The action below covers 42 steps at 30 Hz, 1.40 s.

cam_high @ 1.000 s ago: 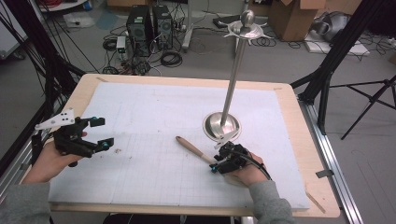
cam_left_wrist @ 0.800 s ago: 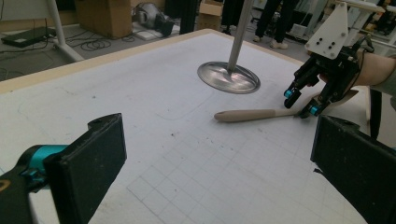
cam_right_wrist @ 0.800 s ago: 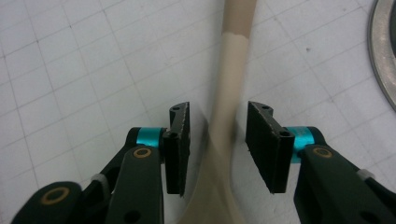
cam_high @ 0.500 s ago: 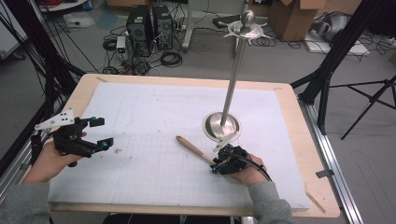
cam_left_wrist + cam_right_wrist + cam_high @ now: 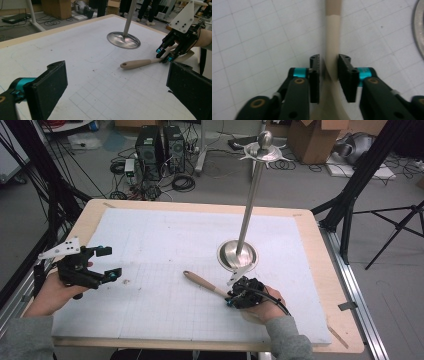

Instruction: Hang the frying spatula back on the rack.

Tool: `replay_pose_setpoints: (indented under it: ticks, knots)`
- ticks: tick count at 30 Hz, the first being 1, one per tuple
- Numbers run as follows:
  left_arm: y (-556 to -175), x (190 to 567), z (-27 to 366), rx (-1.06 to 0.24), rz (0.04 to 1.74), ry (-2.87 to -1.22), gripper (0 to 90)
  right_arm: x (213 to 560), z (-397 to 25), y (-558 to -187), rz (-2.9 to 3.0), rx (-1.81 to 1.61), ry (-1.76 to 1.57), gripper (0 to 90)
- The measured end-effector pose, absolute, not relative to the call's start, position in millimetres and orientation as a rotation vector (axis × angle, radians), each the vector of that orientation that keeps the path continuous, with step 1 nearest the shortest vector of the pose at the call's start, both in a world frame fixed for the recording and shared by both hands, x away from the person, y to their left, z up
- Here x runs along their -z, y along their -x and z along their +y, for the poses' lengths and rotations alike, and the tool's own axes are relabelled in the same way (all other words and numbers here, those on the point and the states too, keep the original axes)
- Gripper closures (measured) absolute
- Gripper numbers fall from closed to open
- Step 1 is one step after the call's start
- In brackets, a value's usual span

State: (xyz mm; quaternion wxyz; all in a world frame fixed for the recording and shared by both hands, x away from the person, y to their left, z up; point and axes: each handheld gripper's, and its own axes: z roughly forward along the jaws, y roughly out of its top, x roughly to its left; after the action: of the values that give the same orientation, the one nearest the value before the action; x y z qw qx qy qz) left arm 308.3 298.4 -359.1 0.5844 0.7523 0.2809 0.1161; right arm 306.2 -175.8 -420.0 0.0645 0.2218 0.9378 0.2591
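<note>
On the counter [image 5: 150, 235], beside the metal stand [image 5: 238, 255], our spatula [image 5: 202, 282] lies pointing away left. Our right gripper [image 5: 328, 68] pinches its neck; our left gripper [image 5: 107, 262] waits wide open, well apart.

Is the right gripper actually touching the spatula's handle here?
Touching. In the right gripper view, the right gripper has both jaws pressed against the spatula handle, no gap either side.
</note>
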Motion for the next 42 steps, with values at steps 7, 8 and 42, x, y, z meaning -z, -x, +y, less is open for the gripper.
replay_pose_setpoints:
  ticks: [7,8,42]
  knots:
    - [-308.6,359.5,298.6,-0.271,0.655,-1.759,3.9,420.6,-178.6,-308.3,2.833,-0.811,-0.724,78.1]
    - [-308.6,359.6,298.4,-0.27,0.656,-1.76,3.9,420.7,-179.3,-309.4,2.835,-0.819,-0.734,78.1]
    - [-308.3,359.1,299.5,-0.277,0.643,-1.746,3.9,383.5,-225.5,-311.8,2.754,-1.187,-0.743,78.1]
